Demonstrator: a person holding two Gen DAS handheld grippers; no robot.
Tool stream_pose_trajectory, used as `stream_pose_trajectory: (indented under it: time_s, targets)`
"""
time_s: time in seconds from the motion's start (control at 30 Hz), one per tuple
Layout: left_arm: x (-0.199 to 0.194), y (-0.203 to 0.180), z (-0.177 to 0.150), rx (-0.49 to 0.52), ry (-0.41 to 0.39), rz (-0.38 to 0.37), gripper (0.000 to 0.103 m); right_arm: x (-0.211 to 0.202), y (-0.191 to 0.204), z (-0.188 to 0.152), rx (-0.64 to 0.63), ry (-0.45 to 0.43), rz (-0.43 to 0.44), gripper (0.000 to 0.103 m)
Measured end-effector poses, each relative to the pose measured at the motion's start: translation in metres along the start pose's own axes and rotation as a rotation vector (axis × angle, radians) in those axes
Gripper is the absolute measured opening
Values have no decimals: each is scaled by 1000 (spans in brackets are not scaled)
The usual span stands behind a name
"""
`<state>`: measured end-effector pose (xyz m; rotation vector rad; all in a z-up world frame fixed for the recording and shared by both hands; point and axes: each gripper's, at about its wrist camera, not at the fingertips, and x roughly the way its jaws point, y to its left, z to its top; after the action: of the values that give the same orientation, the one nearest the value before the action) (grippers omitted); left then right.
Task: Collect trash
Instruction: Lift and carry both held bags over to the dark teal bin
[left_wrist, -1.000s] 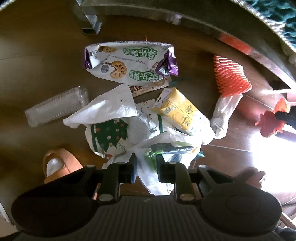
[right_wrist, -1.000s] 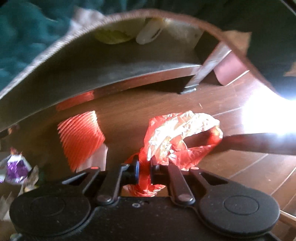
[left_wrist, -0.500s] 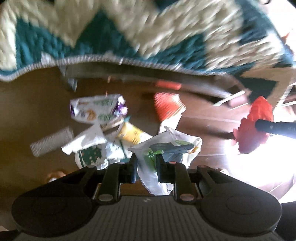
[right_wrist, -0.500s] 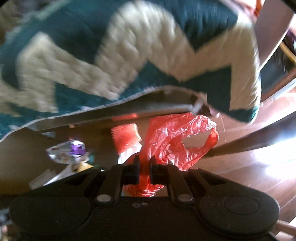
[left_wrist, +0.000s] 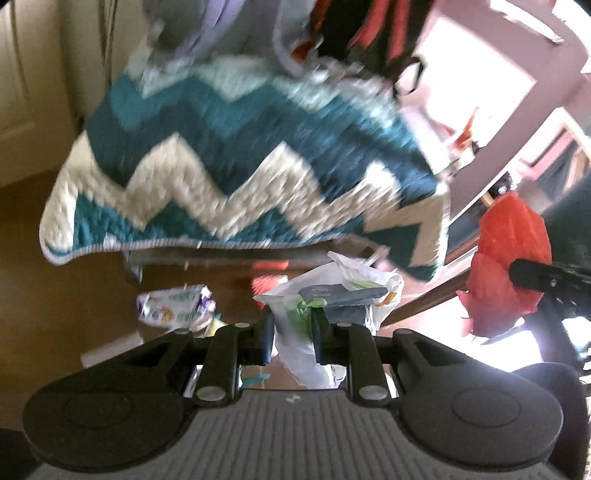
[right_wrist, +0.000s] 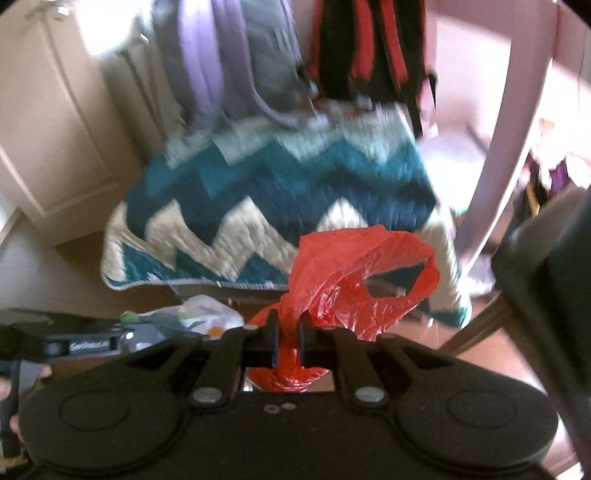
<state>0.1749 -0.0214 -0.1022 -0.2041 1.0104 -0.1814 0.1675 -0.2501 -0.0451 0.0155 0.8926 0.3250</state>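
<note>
My left gripper (left_wrist: 293, 338) is shut on a white plastic bag (left_wrist: 347, 291) with green print and a dark flat item in it, lifted well above the floor. My right gripper (right_wrist: 287, 341) is shut on a crumpled red plastic bag (right_wrist: 354, 273), also raised. The red bag (left_wrist: 506, 266) and the right gripper's finger show at the right of the left wrist view. The white bag (right_wrist: 207, 317) shows at the left of the right wrist view. A purple and white snack packet (left_wrist: 173, 304) lies on the brown floor far below.
A teal and cream zigzag blanket (left_wrist: 240, 177) covers a low seat ahead. Grey, purple and red-black bags (right_wrist: 354, 55) hang behind it. A cream cabinet (right_wrist: 48, 140) stands at left, a dark chair (right_wrist: 546, 266) at right. An orange item (left_wrist: 266, 282) lies on the floor.
Both grippers have risen high off the floor with their bags. The trash pile has shrunk to the bottom of the view and the blanket and hanging bags have come into sight.
</note>
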Motion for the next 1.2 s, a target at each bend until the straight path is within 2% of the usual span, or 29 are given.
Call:
stream_pose_trajectory:
  time_s: [0.13,0.3,0.6,0.73,0.93,1.2]
  targets:
    - [-40,-28,13,46,-88,-30,20,-60,4,14,-85,-104,-5,8]
    - [-88,-74,33,126,-206,-68,20,-129,-6,30,-130,-234,-37,8]
    - [-149,-173,80,282,-354,-177,20,-225,-50,53,-120,-387,-110,8]
    - [-168,-219,100,346,-409,-207,20,-262,-76,59,-103,-447,-170,8]
    - [-182,-288,127,430,-446,-263,20,-292,-122,60,-73,-484,-304,8]
    - [-176,-381,141,550,-454,-319,20,-285,-185,51,-18,-434,-447,8]
